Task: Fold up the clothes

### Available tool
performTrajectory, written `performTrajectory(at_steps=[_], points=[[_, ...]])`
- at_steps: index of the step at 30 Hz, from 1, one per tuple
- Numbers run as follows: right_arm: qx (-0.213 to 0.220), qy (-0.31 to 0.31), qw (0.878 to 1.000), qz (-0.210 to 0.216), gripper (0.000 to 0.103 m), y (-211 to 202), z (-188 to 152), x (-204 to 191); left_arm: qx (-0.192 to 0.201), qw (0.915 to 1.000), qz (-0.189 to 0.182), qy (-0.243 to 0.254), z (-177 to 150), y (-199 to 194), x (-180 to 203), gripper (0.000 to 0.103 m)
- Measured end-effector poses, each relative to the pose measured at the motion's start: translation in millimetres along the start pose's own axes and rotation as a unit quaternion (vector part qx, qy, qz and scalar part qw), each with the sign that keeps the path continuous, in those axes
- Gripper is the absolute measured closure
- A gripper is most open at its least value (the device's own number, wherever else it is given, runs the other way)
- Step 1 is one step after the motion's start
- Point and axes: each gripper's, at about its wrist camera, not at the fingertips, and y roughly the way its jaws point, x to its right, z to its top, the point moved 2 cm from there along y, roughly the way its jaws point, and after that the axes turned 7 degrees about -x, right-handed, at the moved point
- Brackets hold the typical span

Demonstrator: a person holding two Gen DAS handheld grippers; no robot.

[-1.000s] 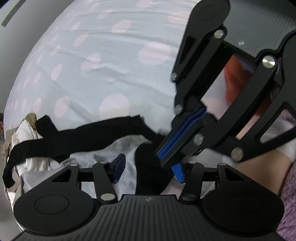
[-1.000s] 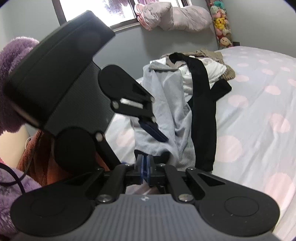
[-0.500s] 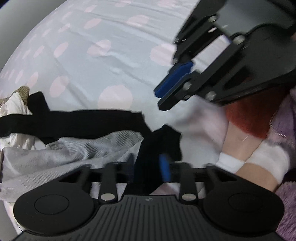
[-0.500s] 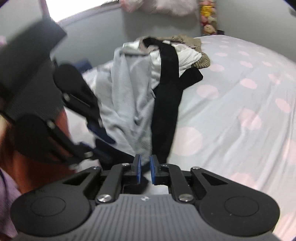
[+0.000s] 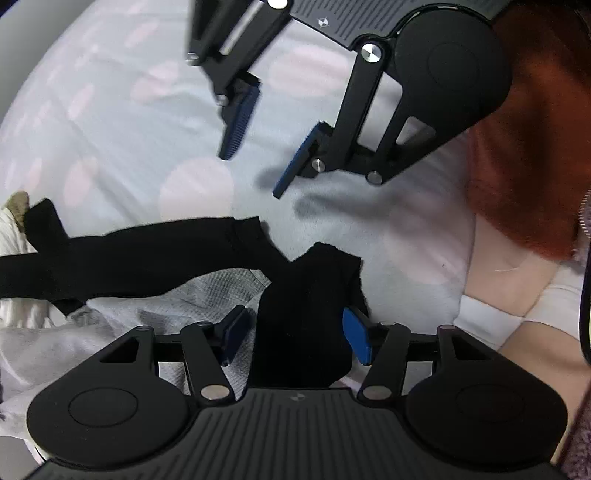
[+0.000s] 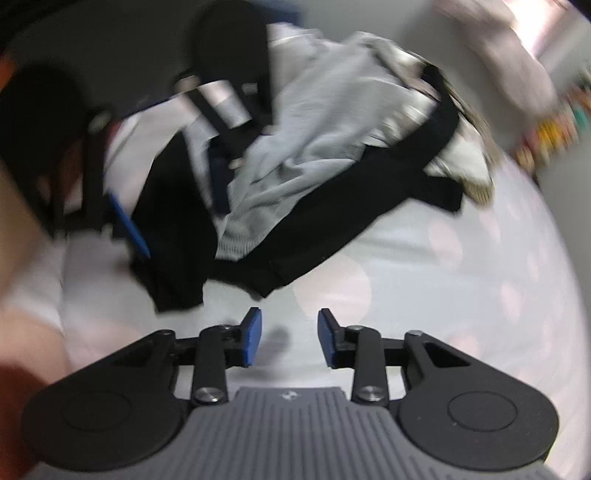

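Note:
A black garment lies stretched across the bed over a grey ribbed garment; both also show in the right wrist view, the black one and the grey one. My left gripper is open, its blue pads either side of a bunched black end of cloth. My right gripper is open and empty above bare sheet, just short of the black hem. It shows from above in the left wrist view.
The bed has a pale sheet with pink dots. More clothes are heaped beyond, white and beige. The person's leg and white sock lie at the right. A grey wall stands behind the bed.
My right gripper has opened and let go, then pulled back over bare sheet. My left gripper stays open and has moved onto the black cloth end. The right view is blurred by motion.

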Motion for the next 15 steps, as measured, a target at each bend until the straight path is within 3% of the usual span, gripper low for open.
performTrajectory(at_steps=[2, 4, 7, 9, 12, 15], points=[[0.0, -0.056, 0.998, -0.015, 0.066, 7, 2, -3, -0.006, 0.9997, -0.021, -0.012, 1, 5, -5, 0.051], [0.005, -0.096, 0.995, -0.023, 0.065, 12, 4, -5, -0.013, 0.9985, -0.04, -0.034, 0, 9, -13, 0.08], [0.022, -0.168, 0.985, -0.045, 0.06, 20, 5, -11, -0.009, 0.9969, -0.053, -0.056, -7, 4, -23, 0.094], [0.038, -0.215, 0.974, -0.061, 0.055, 27, 4, -15, -0.002, 0.996, -0.051, -0.073, -17, -5, -32, 0.095], [0.066, -0.248, 0.963, -0.077, 0.052, 34, 7, -15, 0.0, 0.9945, -0.018, -0.103, -40, -23, -52, 0.098], [0.082, -0.24, 0.965, -0.067, 0.056, 40, 15, -12, 0.002, 0.9871, -0.006, -0.16, -67, -40, -81, 0.098]])
